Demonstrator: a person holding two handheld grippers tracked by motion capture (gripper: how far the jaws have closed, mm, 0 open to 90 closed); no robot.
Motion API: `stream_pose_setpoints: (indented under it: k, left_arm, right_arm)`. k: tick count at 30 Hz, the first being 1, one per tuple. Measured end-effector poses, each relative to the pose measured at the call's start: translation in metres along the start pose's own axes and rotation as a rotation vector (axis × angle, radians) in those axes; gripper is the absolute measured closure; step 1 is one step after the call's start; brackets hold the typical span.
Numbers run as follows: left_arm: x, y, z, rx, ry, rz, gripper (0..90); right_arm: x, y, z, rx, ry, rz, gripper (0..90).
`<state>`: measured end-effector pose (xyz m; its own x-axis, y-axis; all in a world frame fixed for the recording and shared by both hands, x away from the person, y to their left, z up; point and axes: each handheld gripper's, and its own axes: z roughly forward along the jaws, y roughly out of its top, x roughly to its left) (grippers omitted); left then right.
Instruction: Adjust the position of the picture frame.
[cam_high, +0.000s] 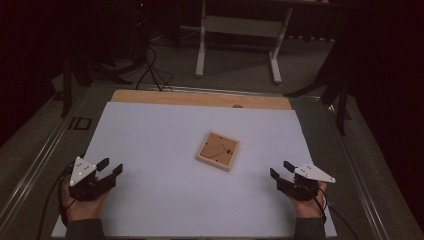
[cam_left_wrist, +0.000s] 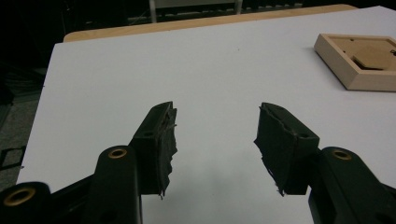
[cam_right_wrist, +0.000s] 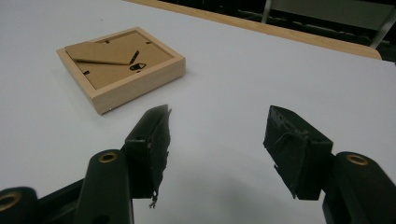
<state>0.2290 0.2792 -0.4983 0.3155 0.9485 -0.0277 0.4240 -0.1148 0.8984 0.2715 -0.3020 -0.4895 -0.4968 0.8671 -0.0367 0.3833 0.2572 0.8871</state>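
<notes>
The left gripper (cam_high: 111, 168) and the right gripper (cam_high: 281, 170) are showing matte black bodies, each one carrying a pale grey three-cornered plate dotted with small dark screws on top. A thin black cable is trailing from each toward the near edge of the desk. In the gripper views, the jaws are wearing ragged, fraying black pads (cam_left_wrist: 166, 140), and brass-coloured rings are glinting at the pivot joints. Dark sleeves are covering both wrists.

Left hand-held gripper (cam_high: 110, 168) and right hand-held gripper (cam_high: 281, 170) sit low at the near corners, jaws apart, nothing between them
</notes>
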Motion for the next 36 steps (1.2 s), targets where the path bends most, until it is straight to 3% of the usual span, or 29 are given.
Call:
stream_pose_setpoints:
  k: [8,16,36]
  left_arm:
    - [0.0,0.0,0.0,-0.004,0.004,0.001,45.9]
    - [-0.003,0.001,0.001,0.005,0.009,0.03,45.7]
    - [-0.004,0.001,0.003,0.014,0.007,0.03,45.6]
  right_arm:
    - [0.001,0.001,0.0,-0.007,0.001,0.0,40.3]
    - [0.002,0.002,0.002,-0.004,0.01,-0.002,40.6]
    - [0.02,0.011,0.013,-0.009,0.046,-0.024,40.7]
